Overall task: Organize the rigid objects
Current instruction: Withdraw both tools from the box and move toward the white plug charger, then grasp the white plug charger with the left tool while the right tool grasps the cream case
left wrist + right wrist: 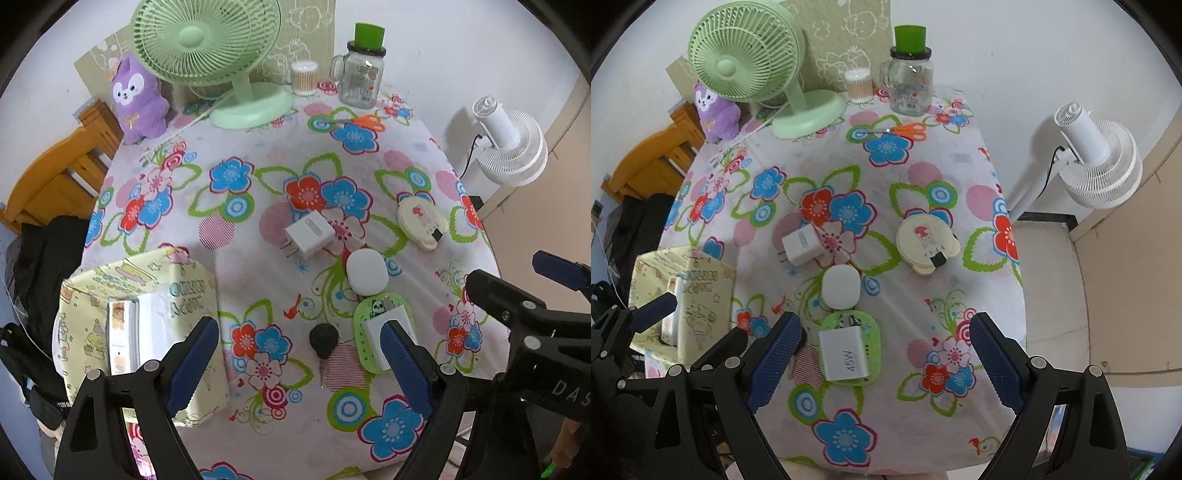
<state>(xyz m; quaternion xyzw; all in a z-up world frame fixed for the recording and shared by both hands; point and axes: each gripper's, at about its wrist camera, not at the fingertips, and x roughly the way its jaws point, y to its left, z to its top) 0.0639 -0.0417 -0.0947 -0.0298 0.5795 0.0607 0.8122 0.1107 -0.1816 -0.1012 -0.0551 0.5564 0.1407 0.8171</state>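
Nearest, my right tongs (pixel 882 363) stand wide and empty above the 45W charger (pixel 843 353), which lies on a green tray (pixel 872 341) near the table's front edge. I judge it light, rigid and smooth-sided; grip across its short flanks. My left tongs (pixel 299 363) also gape, empty. The yellow fabric box (pixel 192 291) holds a carton.

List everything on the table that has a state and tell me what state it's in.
Left gripper: open, empty.
Right gripper: open, empty.
Box: open on top, something inside.
Jar: upright, green lid on, looks empty.
Scissors: closed, lying flat.
45W charger: lying on the green pad.
Small charger: on its side, unplugged.
Green fan: upright.
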